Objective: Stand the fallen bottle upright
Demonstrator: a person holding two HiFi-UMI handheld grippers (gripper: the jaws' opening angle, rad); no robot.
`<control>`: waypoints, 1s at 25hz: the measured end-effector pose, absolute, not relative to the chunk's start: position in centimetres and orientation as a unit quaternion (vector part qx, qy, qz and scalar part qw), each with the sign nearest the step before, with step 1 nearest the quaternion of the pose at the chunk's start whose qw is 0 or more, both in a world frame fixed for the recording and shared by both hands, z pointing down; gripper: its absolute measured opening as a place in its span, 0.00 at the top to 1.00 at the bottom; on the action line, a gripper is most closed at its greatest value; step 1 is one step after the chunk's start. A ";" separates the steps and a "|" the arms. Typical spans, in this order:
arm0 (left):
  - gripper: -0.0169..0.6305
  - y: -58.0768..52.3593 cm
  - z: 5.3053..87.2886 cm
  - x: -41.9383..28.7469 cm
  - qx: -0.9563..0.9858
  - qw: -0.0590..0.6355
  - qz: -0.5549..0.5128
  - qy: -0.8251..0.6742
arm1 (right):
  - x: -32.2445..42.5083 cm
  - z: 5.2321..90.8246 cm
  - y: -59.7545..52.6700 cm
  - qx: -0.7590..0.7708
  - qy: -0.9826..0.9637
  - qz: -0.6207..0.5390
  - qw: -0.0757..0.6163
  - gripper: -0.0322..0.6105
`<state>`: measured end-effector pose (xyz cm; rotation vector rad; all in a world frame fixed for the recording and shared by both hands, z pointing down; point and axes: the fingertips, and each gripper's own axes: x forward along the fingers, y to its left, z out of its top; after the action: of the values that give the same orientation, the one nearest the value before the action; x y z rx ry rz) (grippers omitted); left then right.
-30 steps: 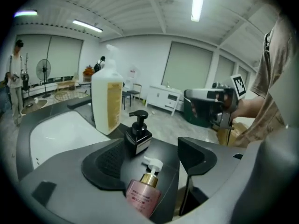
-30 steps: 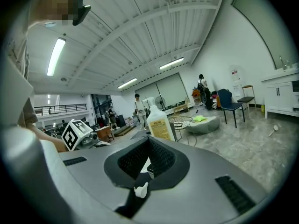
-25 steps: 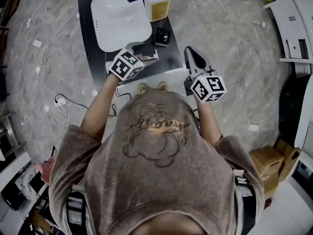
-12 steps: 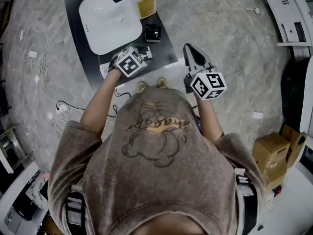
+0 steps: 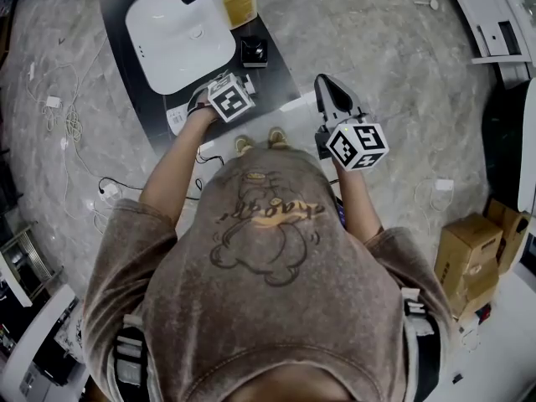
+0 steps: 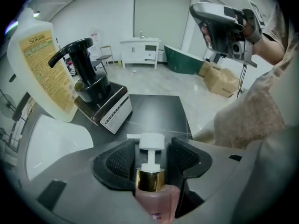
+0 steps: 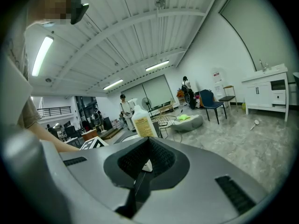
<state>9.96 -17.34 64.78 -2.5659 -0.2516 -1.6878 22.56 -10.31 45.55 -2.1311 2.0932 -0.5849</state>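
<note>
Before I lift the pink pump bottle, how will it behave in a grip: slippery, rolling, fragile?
The pink pump bottle looks smooth and glossy, so it may slip when squeezed. Its body seems rounded, so it could roll on the black counter if nudged. The thin white pump stem is probably the weak point; gripping the body seems safer.

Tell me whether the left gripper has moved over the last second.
Yes. In the head view the left gripper has shifted right, closer to the black dispenser; its jaws have been closing around the pink bottle, not yet gripping.
</note>
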 end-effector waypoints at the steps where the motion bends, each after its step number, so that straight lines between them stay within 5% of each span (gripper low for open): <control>1: 0.56 -17.4 64.9 9.9 -0.831 0.033 -0.549 -0.080 | 22.6 45.6 -10.1 -0.701 0.685 -0.192 0.049 0.95; 10: 0.64 -17.8 65.6 9.7 -0.818 0.086 -0.565 -0.072 | 22.8 45.7 -8.7 -0.713 0.672 -0.194 0.044 0.95; 25: 0.69 -17.3 66.0 9.6 -0.789 0.076 -0.602 -0.099 | 22.5 45.9 -7.8 -0.718 0.665 -0.201 0.051 0.95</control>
<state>9.64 -17.30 66.00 -2.3657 -0.2966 -1.8037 22.48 -7.77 45.93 -2.1847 2.0223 -0.6108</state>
